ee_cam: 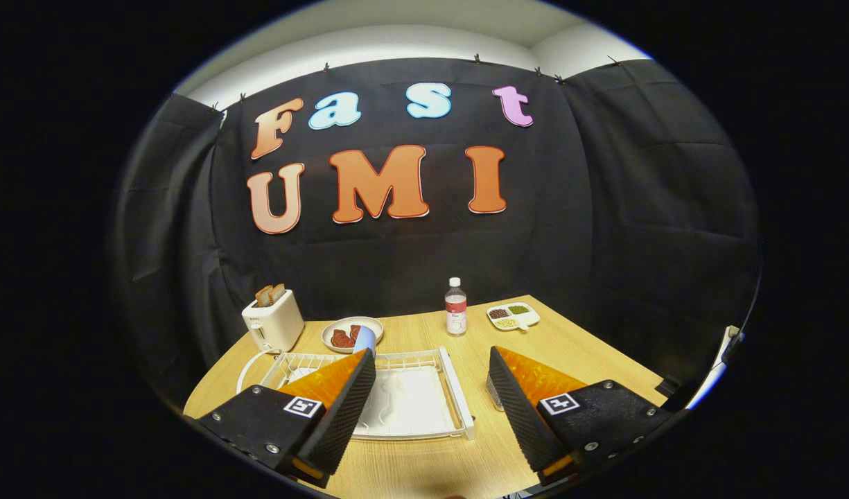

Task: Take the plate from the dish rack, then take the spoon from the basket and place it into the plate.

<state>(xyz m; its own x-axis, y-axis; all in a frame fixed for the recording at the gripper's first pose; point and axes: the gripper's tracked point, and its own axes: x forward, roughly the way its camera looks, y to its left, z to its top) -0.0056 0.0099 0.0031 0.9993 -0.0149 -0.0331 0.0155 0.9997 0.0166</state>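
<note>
My gripper point(431, 357) hangs open above the wooden table point(431, 461), with nothing between its fingers. The white wire dish rack point(457, 388) on its drip tray lies just below and between the fingers, and the left finger covers its left end. A pale rounded edge, probably the plate point(294, 378), peeks out in the rack beside the left finger. A small mesh basket point(494, 395) shows as a sliver against the inner side of the right finger; what it holds is hidden.
A white toaster point(272, 324) with bread stands at the back left, its cord point(246, 371) looping toward the rack. Behind the rack are a plate of red food point(341, 336) with a blue cup point(364, 339), a water bottle point(455, 307) and a divided snack dish point(513, 316).
</note>
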